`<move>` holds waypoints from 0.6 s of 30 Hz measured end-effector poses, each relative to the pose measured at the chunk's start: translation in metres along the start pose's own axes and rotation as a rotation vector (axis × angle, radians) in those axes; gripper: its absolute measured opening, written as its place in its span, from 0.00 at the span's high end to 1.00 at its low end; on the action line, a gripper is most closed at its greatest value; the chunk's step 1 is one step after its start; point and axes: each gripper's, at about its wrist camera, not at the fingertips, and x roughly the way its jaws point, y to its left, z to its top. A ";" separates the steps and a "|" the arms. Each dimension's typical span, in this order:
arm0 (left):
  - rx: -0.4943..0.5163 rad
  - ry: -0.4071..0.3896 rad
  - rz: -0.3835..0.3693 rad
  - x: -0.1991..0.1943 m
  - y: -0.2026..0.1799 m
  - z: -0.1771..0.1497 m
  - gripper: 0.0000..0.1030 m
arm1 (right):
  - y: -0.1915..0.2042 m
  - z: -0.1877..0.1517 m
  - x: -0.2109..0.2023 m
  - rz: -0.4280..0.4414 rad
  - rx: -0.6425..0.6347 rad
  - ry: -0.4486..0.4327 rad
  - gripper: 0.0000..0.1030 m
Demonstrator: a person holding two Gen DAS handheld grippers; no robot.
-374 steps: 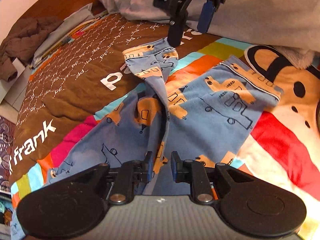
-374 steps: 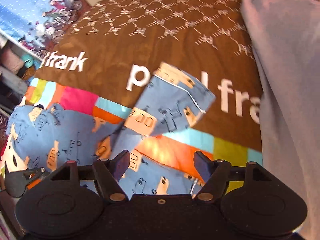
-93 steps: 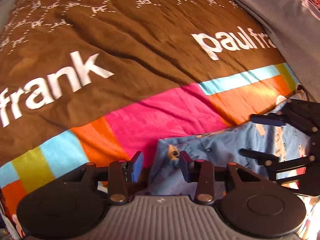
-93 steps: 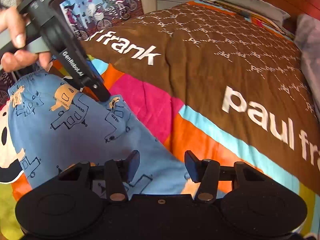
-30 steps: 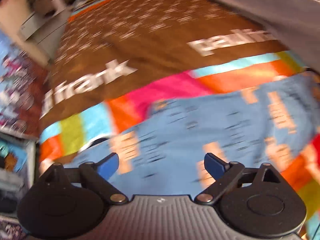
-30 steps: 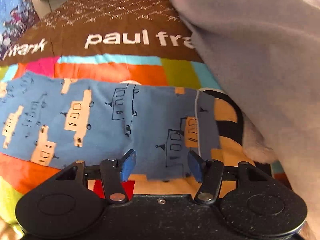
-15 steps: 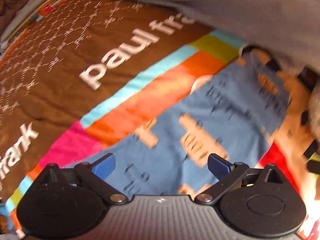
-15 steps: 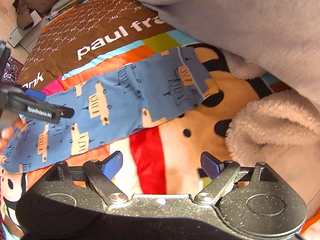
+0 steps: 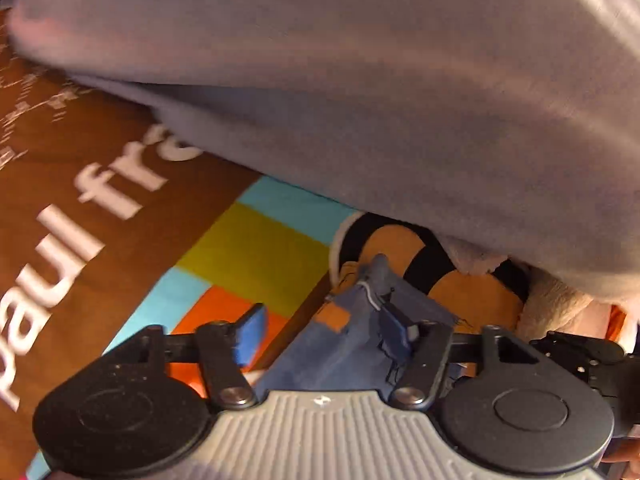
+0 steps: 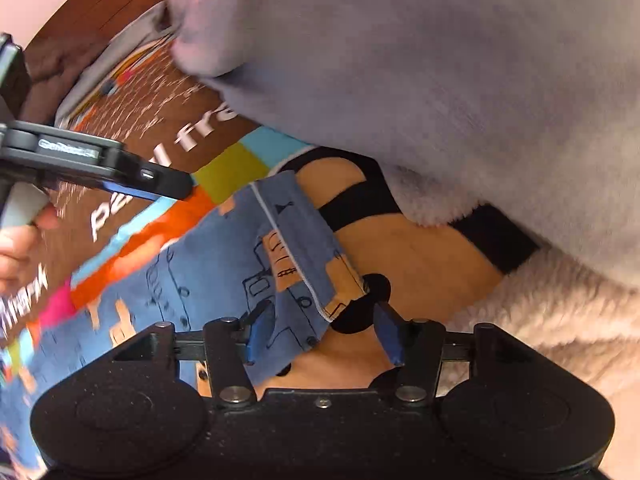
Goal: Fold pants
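The blue pants (image 10: 224,264) with orange truck prints lie flat in a long strip on the colourful bedspread (image 9: 256,240); the waistband end with white piping (image 10: 288,248) points to the grey blanket. My left gripper (image 9: 324,332) is open low over the far waistband corner (image 9: 360,312), fabric between its blue pads. My right gripper (image 10: 324,332) is open over the near waistband corner, its left pad (image 10: 260,328) on the cloth. The left gripper also shows in the right wrist view (image 10: 100,164).
A big grey blanket (image 9: 360,100) with a fleecy cream underside (image 10: 540,312) lies close behind the waistband. The brown part of the bedspread with white lettering (image 9: 72,240) stretches to the left. A person's hand (image 10: 16,248) holds the left gripper.
Both grippers have moved in to the waistband end of the pants and have narrowed from wide open to partly open over its corners. The pants lie as before.
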 end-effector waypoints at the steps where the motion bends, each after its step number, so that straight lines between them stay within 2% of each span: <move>1: 0.016 0.019 0.003 0.007 -0.003 0.003 0.40 | -0.003 -0.001 0.001 0.014 0.024 -0.003 0.45; 6: 0.026 0.101 0.020 0.035 -0.008 0.009 0.43 | -0.007 0.001 0.009 0.041 0.052 0.007 0.45; 10: 0.034 0.112 0.027 0.044 -0.006 0.007 0.49 | -0.012 0.004 0.021 0.064 0.057 0.009 0.45; 13: 0.060 0.102 0.025 0.046 -0.005 0.005 0.58 | -0.015 0.005 0.029 0.092 0.081 -0.009 0.53; 15: 0.064 0.096 0.022 0.047 -0.004 0.004 0.60 | -0.017 0.005 0.032 0.106 0.100 -0.019 0.67; 18: 0.057 0.089 0.022 0.046 -0.002 0.004 0.61 | -0.010 0.005 0.035 0.087 0.042 -0.028 0.79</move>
